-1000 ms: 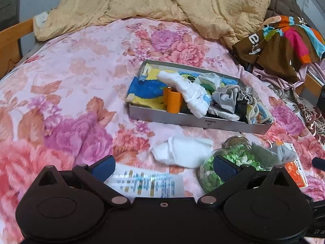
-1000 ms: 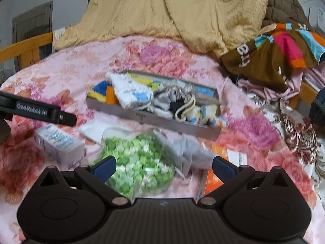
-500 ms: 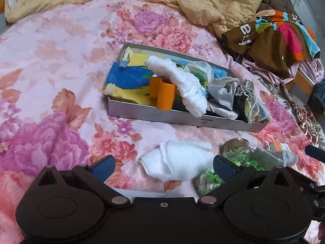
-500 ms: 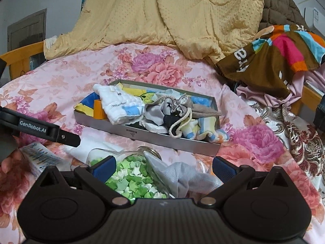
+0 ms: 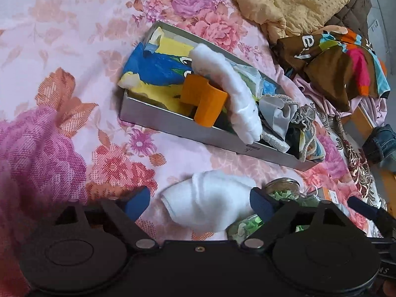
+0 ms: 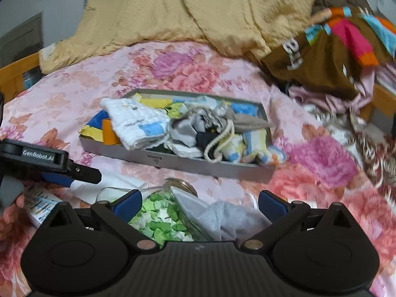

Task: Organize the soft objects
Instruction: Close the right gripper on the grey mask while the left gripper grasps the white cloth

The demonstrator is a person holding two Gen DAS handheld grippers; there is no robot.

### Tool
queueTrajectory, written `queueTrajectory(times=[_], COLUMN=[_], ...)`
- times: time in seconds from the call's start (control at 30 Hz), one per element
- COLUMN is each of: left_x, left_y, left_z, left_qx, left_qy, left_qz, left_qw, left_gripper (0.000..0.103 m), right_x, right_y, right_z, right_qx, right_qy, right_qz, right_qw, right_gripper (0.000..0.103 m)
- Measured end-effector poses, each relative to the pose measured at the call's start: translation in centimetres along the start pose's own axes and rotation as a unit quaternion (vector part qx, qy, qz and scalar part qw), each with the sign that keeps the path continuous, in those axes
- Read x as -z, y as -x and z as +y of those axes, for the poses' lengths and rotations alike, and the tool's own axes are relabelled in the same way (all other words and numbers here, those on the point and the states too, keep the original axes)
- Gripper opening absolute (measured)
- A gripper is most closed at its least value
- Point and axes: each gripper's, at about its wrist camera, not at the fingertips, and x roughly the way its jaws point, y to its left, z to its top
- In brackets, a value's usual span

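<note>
A grey metal tray [image 5: 173, 126] on the floral bed holds socks, cloths and an orange piece [image 5: 205, 99]; it also shows in the right wrist view [image 6: 193, 167]. A folded white sock [image 5: 205, 205] lies on the bedspread in front of the tray. My left gripper [image 5: 199, 201] is open with its blue fingertips on either side of the white sock; the frames do not show whether they touch it. My right gripper [image 6: 200, 201] is open over a grey sock [image 6: 222, 216], which lies on a glass jar of green paper stars [image 6: 160, 220].
A yellow quilt [image 6: 188, 10] is piled at the back. Brown and striped clothes [image 6: 329, 49] lie at the right. A white printed box [image 6: 40, 206] sits at the left of the jar. An orange packet [image 5: 331, 195] lies beyond the jar.
My left gripper has moved forward and down until the white sock sits between its fingers. My right gripper has shifted slightly, still over the jar and grey sock.
</note>
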Motion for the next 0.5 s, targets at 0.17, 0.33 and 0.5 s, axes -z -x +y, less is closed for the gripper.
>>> queueTrajectory(times=[0.17,0.33,0.5], left_x=[0.1,0.2,0.2], left_y=[-0.3,-0.6,-1.0], left_z=[-0.2,-0.1,0.2], left_qx=[0.017,0.027,0.048], left_qy=[-0.01,-0.011,0.002], left_qz=[0.005,0.014,0.028], left_qw=[0.9998,0.9995,0.9985], left_gripper=[0.081,0.06,0.044], right_x=[0.3,0.5,0.6], right_y=[-0.9,-1.2,-1.3], right_z=[-0.9,-1.2,-1.1], right_qx=[-0.014,-0.03,-0.046], right_qy=[-0.043,-0.072,-0.082], right_qz=[0.027,0.04,0.043], right_qw=[0.999,0.996,0.995], right_gripper=[0.096,0.093,0.092])
